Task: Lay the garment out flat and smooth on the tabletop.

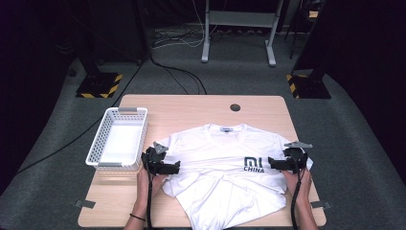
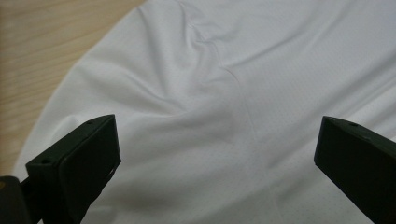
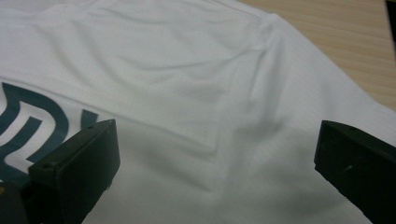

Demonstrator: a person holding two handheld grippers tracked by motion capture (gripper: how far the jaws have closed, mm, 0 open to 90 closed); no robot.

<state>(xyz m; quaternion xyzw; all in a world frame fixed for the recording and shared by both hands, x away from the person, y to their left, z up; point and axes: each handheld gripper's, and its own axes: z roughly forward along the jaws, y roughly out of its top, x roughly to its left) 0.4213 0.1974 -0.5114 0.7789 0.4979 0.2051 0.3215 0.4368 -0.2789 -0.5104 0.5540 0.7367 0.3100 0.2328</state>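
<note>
We hold a claw in each hand over a white T-shirt (image 1: 225, 167) that lies on the wooden table (image 1: 191, 108). The shirt is spread flat near its collar, and its lower part is folded up and bunched toward us.

Our left claw (image 1: 176, 167) is at the shirt's left sleeve. Its two black jaws are spread wide apart, and nothing is pinched between them. In the left gripper view we see soft white cloth (image 2: 210, 116) with a few wrinkles just under and in front of the jaws, and bare wood beyond the sleeve's edge.

Our right claw (image 1: 271, 164) is at the shirt's right sleeve. Its jaws are spread wide too, with nothing held. In the right gripper view the cloth (image 3: 196, 93) lies under the jaws, and the dark printed letters (image 3: 28, 126) sit beside one of the jaws.

A white basket (image 1: 103, 146) stands on the table just beside the left claw, on the side away from the shirt.
</note>
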